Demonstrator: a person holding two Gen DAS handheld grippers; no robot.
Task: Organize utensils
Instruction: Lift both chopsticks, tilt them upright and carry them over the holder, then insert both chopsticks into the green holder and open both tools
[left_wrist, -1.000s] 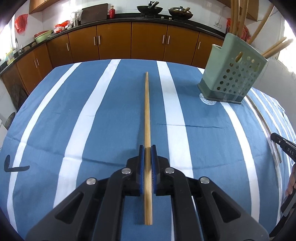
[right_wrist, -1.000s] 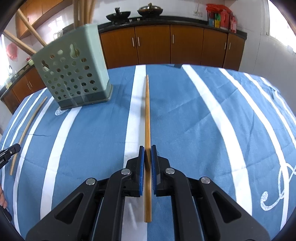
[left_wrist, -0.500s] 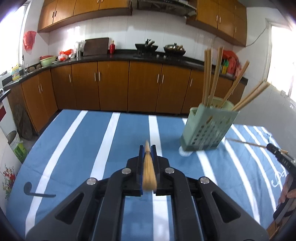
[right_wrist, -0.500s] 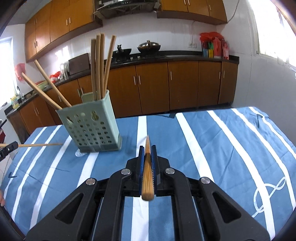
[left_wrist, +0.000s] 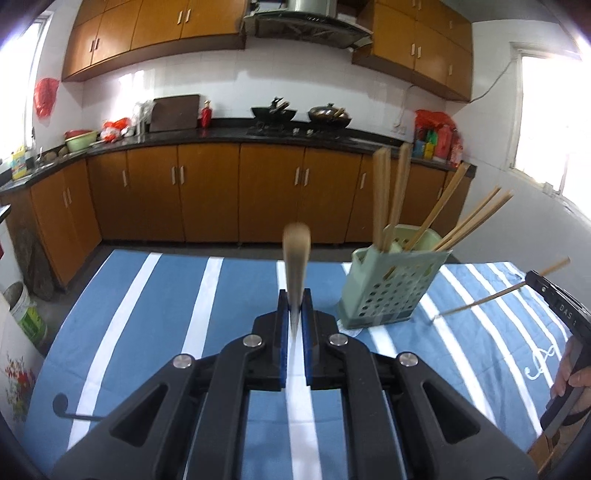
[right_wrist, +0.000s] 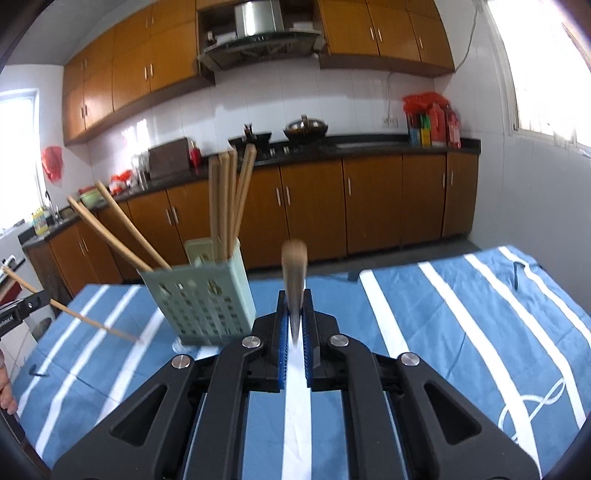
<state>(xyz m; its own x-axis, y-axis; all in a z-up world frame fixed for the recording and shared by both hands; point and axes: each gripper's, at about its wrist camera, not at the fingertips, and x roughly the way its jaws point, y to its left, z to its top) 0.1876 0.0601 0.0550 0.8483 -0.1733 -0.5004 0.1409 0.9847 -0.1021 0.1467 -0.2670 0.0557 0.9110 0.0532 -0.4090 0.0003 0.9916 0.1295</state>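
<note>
My left gripper (left_wrist: 294, 317) is shut on a wooden chopstick (left_wrist: 295, 266) that points up toward the camera, blurred. My right gripper (right_wrist: 294, 317) is shut on another wooden chopstick (right_wrist: 294, 280), tilted the same way. A pale green perforated utensil holder (left_wrist: 391, 284) stands on the blue striped tablecloth (left_wrist: 147, 295), right of the left gripper and, in the right wrist view (right_wrist: 203, 299), left of the right gripper. It holds several chopsticks. Each wrist view shows the other gripper with its chopstick (left_wrist: 484, 297) (right_wrist: 88, 321) at the frame edge.
Brown kitchen cabinets (left_wrist: 207, 192) and a black counter with woks run along the far wall beyond the table. A white bucket (left_wrist: 26, 314) stands on the floor at the left. The table's far edge (right_wrist: 406, 269) lies past the holder.
Both grippers have lifted their chopsticks off the tablecloth and tilted upward. The views rose from the table to the kitchen wall. The holder now lies lower and farther ahead.
</note>
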